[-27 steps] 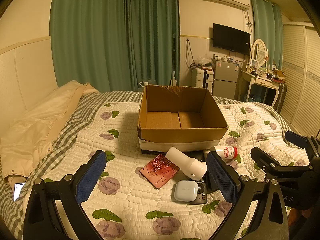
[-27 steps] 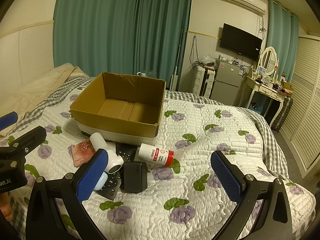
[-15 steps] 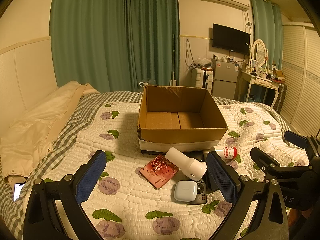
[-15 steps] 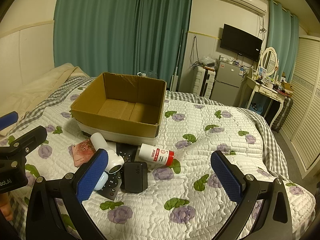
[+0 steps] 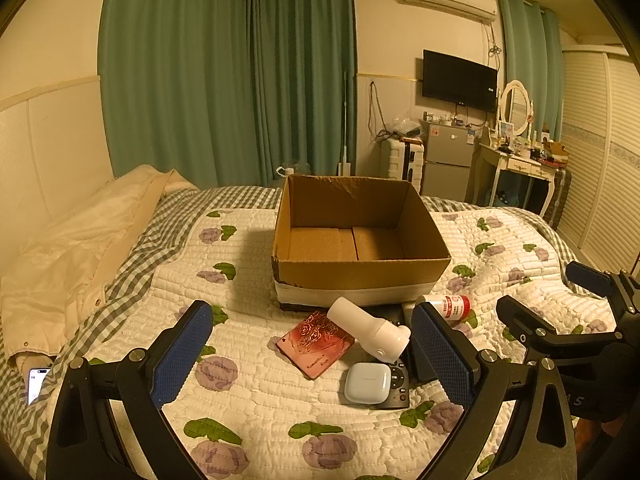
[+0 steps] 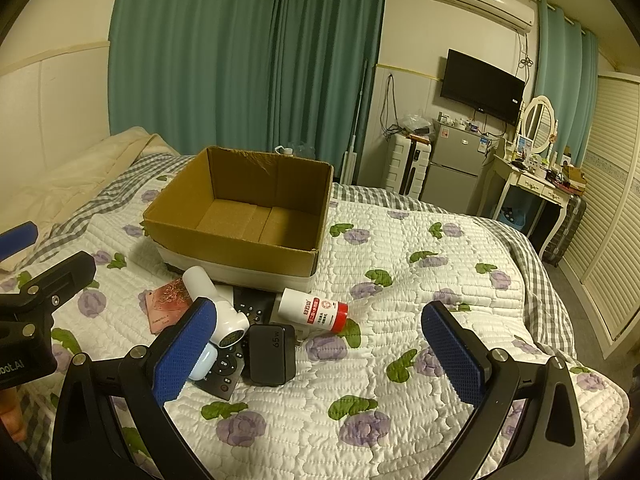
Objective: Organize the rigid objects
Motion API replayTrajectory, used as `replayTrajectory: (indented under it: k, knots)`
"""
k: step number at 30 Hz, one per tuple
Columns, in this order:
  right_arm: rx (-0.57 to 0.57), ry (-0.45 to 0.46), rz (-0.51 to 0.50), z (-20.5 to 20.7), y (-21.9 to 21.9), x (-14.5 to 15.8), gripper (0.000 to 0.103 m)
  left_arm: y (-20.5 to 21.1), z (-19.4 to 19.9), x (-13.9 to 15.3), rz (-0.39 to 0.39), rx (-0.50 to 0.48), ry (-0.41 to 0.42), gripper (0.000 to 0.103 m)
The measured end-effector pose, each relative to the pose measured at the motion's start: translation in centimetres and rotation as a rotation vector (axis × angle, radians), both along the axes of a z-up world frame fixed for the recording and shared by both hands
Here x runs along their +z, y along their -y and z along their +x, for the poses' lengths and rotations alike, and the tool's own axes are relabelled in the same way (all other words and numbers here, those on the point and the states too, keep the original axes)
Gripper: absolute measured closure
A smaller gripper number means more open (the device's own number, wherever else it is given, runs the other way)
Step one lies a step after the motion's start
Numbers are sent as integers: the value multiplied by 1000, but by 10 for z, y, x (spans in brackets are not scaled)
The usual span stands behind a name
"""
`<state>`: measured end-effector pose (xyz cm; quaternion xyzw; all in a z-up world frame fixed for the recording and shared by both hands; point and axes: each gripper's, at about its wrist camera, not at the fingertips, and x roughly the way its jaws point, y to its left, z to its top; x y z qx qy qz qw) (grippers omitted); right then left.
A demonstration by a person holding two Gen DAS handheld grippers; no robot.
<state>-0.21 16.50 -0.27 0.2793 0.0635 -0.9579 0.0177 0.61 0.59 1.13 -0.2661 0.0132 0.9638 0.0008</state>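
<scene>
Two wide-spread blue pads frame the left wrist view: the left gripper (image 5: pixel 308 354) is fully open and grips nothing, hovering over the quilted bed (image 5: pixel 248 404). Ahead of its span lie the red card (image 5: pixel 315 344), the white cylindrical device (image 5: pixel 370 330) tilted across it, and the pale blue case (image 5: pixel 367 382) resting on a black remote (image 5: pixel 396 390). A red-capped bottle (image 5: pixel 450 305) lies on its side just past the right pad. Beyond them stands the open cardboard box (image 5: pixel 360 270), nothing visible inside. From the right wrist view, the right gripper (image 6: pixel 318 354) is likewise wide open and holds nothing. The cluster sits toward its left pad: the black charger (image 6: pixel 270 356) between the pads, the bottle (image 6: pixel 314 312) ahead of it, the white device (image 6: pixel 218 306) partly behind the left pad, and the box (image 6: pixel 240 236) farther back.
</scene>
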Motion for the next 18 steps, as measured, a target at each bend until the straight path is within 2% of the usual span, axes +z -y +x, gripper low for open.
replayTrajectory:
  k: [10, 14, 18]
  knots:
    - [9, -8, 5, 14, -7, 16, 0, -7, 13, 12, 0, -22, -37, 3]
    - [8, 28, 0, 12, -16, 6, 0, -11, 5, -2, -7, -30, 7, 3]
    - [6, 76, -3, 2, -21, -10, 0, -17, -9, -31, -8, -55, 91, 3]
